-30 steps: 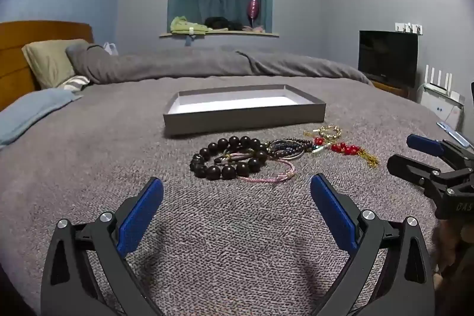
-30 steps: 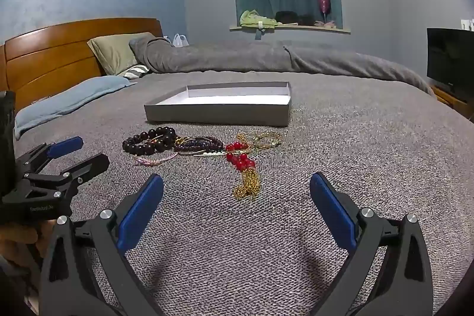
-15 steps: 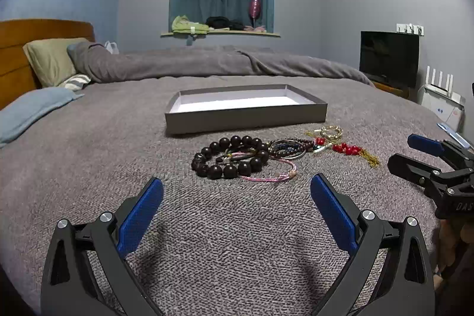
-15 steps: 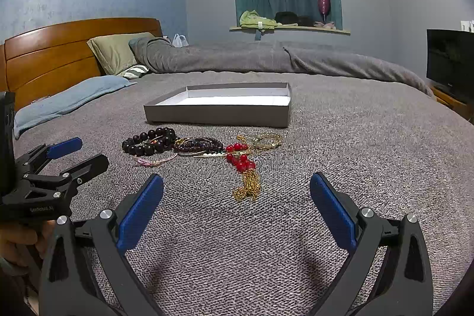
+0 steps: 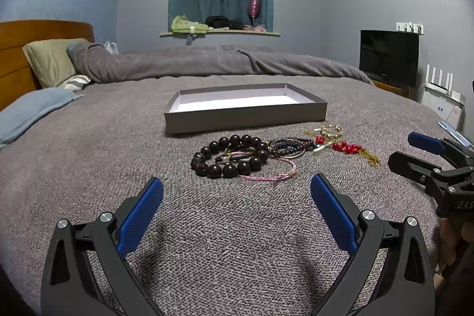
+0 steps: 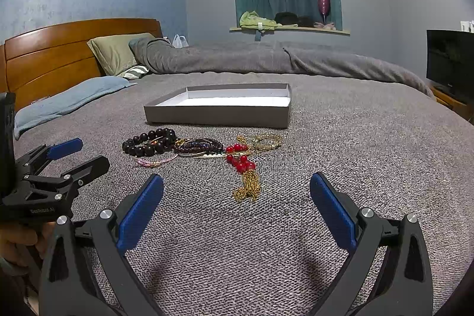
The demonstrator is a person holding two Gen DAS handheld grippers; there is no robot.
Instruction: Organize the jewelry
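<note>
Left wrist view shows almost nothing changed over the last second: both tools, left tool (image 5: 236, 199) and right tool (image 6: 236, 197), stay released short of the bracelets (image 5: 237, 157), gray tray (image 5: 246, 119) still empty, so sorting has not begun.

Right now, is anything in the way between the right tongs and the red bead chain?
Nothing visible. Only bare grey blanket lies between the open right tongs and the red bead chain, and the grey box sits beyond it.

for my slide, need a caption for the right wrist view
Open right gripper faces tangled bracelets before an empty gray tray.
</note>
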